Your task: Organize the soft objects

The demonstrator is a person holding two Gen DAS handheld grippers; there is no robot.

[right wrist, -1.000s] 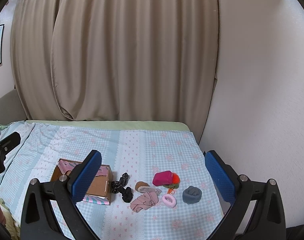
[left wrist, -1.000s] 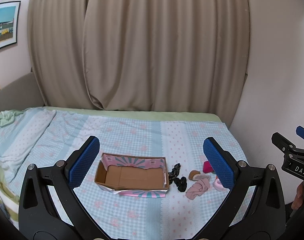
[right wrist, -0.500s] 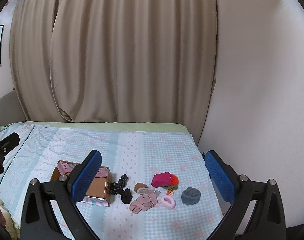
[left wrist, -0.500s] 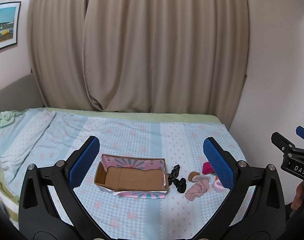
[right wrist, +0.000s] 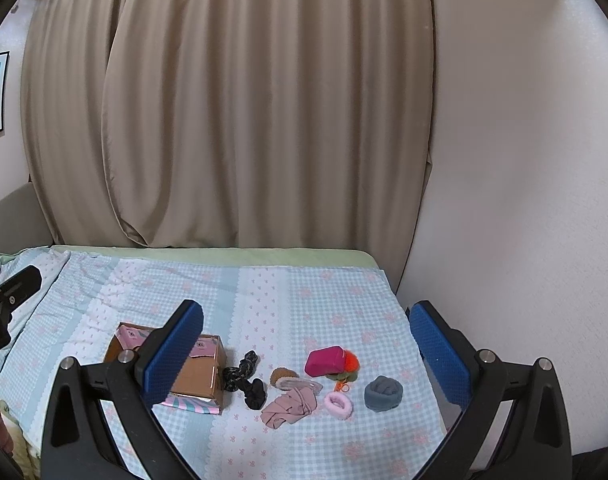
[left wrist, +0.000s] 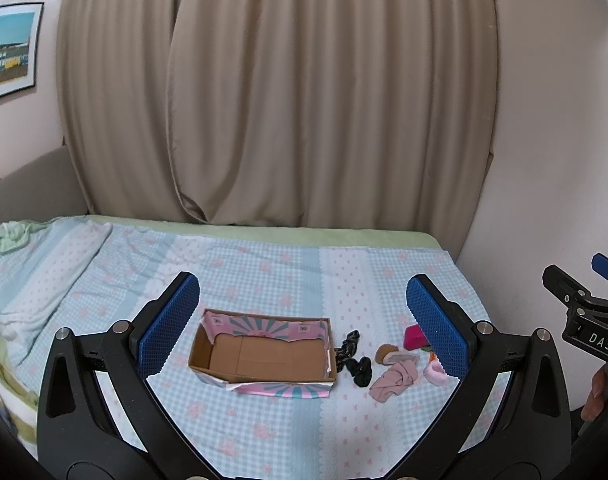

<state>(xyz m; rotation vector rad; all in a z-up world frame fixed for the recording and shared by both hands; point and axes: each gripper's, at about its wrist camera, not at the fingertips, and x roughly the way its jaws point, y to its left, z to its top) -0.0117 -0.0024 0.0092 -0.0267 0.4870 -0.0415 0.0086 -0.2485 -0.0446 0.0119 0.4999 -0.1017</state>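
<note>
Open brown cardboard box with pink patterned flaps [left wrist: 264, 354] sits empty on the blue-checked bed cover [right wrist: 304, 300]; just to its right lie black scrunchies [right wrist: 246, 380], a crumpled pink cloth [right wrist: 290, 404], a magenta pouch [right wrist: 324, 360], a pink hair ring [right wrist: 337, 404] and a grey knotted roll [right wrist: 383, 393]. Left tool [left wrist: 304, 324] and right tool [right wrist: 306, 350] both hover above the bed, jaws spread wide, gripping nothing.

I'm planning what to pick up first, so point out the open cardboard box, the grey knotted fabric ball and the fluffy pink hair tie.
open cardboard box [left wrist: 264, 360]: left wrist view, on its bare inside floor.
grey knotted fabric ball [right wrist: 383, 393]: right wrist view, on the knot's middle.
fluffy pink hair tie [right wrist: 337, 405]: right wrist view, on its near rim.
</note>
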